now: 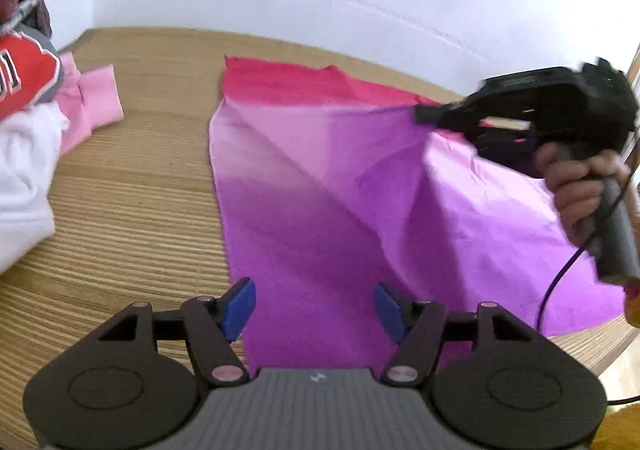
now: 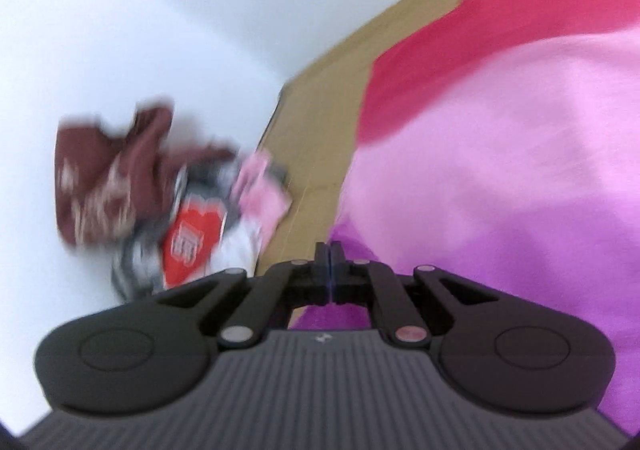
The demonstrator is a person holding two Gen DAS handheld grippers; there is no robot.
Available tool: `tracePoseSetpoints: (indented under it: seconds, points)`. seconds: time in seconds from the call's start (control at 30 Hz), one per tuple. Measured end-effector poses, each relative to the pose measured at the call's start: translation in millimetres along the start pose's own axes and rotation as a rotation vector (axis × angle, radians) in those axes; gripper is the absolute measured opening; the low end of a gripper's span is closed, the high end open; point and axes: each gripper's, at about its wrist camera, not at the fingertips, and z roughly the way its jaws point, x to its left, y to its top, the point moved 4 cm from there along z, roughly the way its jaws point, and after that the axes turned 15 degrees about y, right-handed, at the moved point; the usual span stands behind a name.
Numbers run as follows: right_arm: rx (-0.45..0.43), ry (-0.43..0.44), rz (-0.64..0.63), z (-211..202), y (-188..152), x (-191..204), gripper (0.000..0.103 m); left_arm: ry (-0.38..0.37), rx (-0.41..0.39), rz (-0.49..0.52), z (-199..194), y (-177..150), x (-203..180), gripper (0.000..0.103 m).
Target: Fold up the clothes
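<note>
Cloth (image 1: 320, 217): thin matt fabric, showing soft creases. Counter (image 1: 152, 169): ribbed matt wood. Left tool (image 1: 315, 304): showing matt black plastic.

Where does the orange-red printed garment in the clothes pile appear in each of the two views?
Left wrist view: orange-red printed garment at the far left edge, above a white garment.
Right wrist view: same garment, blurred, lower left of centre.
Shared landmark: the pink-to-purple cloth on the wooden table.
</note>
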Motion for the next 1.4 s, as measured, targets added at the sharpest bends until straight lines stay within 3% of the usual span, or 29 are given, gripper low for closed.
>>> tracePoseSetpoints:
  seconds: [0.2,0.43,0.63,0.83,0.9,0.97,1.03,1.17,1.3,1.4]
  points:
    - [-0.105,0.116,0.073,-31,20,-2,0.003,0.032,0.03,0.104,42,2,-23,0.064]
    - [-0.126,0.283,-0.015,-31,62,54,0.004,0.105,0.032,0.343,57,-10,-53,0.069]
    - [-0.069,0.364,-0.088,-29,91,104,0.004,0.127,0.111,0.362,53,-11,-19,0.076]
    - [-0.048,0.348,-0.146,-35,105,127,0.004,0.244,0.136,0.379,47,-6,28,0.079]
    - [-0.056,0.328,-0.14,-36,106,124,0.004,0.28,0.156,0.367,48,-1,40,0.075]
    - [-0.073,0.285,-0.145,-33,106,118,0.004,0.287,0.167,0.348,45,4,43,0.064]
    - [-0.089,0.208,-0.147,-39,105,99,0.004,0.29,0.145,0.351,45,5,38,0.064]
    - [-0.171,0.013,-0.117,-71,110,51,0.004,0.273,0.086,0.364,43,5,12,0.065]
    - [-0.253,-0.185,-0.085,-104,115,2,0.004,0.248,0.086,0.375,48,1,-12,0.065]
    - [-0.277,-0.411,-0.157,-116,139,-20,0.006,0.251,0.1,0.375,56,0,-18,0.066]
